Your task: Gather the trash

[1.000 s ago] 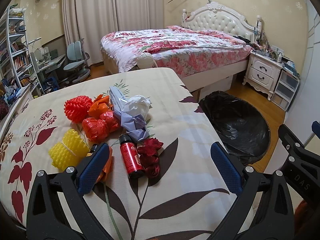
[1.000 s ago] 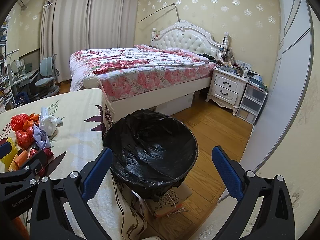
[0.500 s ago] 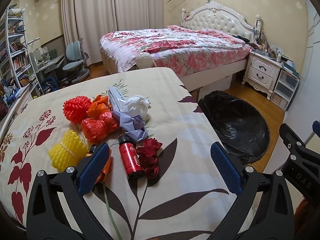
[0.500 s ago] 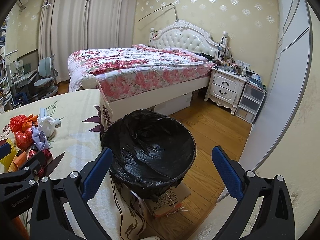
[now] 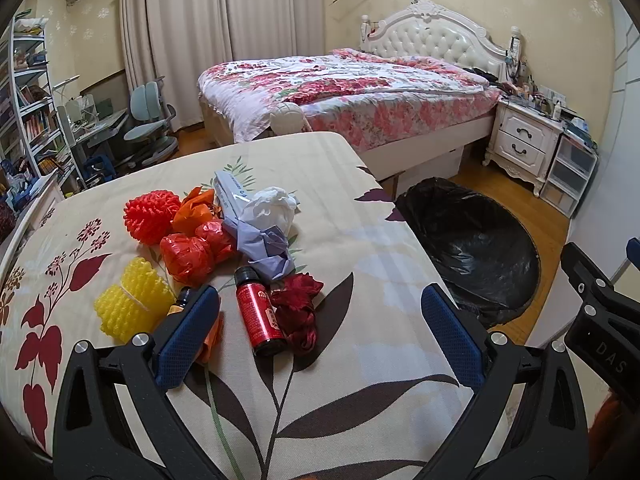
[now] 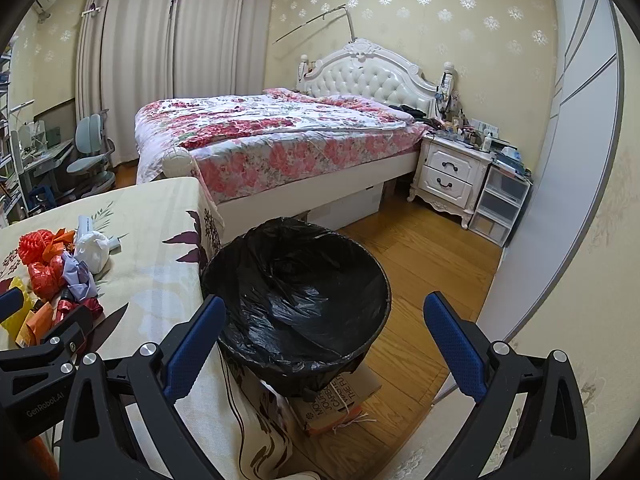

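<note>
under the bin [image 6: 296,304] a cardboard box [image 6: 340,396] shows only from the right gripper [image 6: 324,344]; both grippers spread, empty.

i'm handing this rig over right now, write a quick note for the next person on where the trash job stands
Left claw: open, empty, hovering over the near edge of the table.
Right claw: open, empty, pointed at the bin.
Trash: all in one pile on the table, including a red bottle, yellow foam net, red foam net, red bags, white bag and purple paper.
Bin: black-lined, on the floor beside the table's right edge; nothing visible inside.
Done: nothing collected yet.
Left: pick up every piece and drop it in the bin; the red bottle lies nearest the left claw.
</note>
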